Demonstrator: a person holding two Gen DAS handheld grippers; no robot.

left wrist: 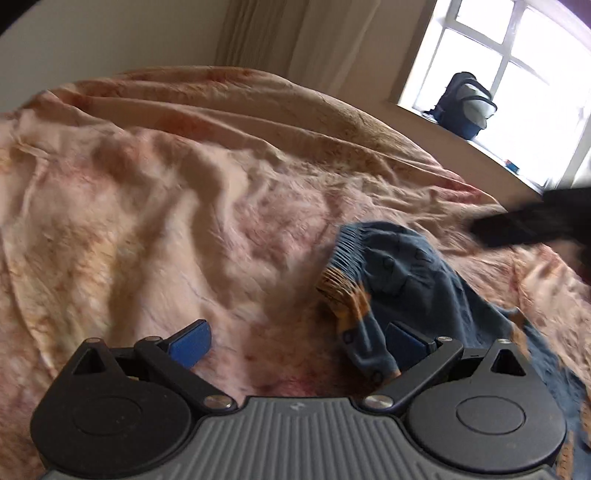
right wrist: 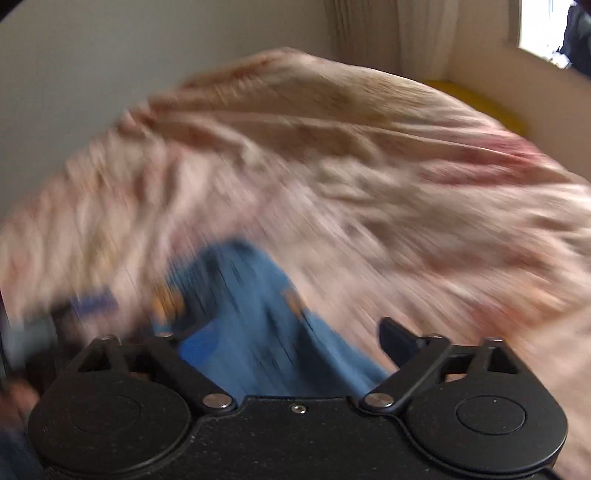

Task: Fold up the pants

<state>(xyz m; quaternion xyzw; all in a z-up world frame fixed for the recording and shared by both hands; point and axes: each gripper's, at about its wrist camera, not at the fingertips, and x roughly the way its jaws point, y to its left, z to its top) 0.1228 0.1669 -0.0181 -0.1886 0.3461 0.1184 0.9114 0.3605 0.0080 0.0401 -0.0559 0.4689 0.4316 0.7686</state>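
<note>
Left gripper: fingers spread wide, nothing between the pads; the right finger sits just beside, possibly brushing, the near end of the pants, while the left finger hangs over bare bedspread. Right gripper: fingers also spread, blue cloth of the pants lying between them, but heavy blur means I cannot tell whether either pad touches it; no pinch visible. Key relation: in the left wrist view the pants lie to the right of the left fingers, long axis running from near-right toward far-left, gathered elastic waistband at the far end, a bunched leg trailing near and right. Judged: the right gripper, already astride the fabric, looks nearer to a grasp; the left would need to shift right. The garment is blue with small orange and dark prints, crumpled, not yet folded. Surface: a bed covered with a soft, wrinkled pink-and-tan spread. Farther right, a dark blurred shape, unidentified. Far: plain wall, pale curtain, window with a dark blue bag on its sill.
</note>
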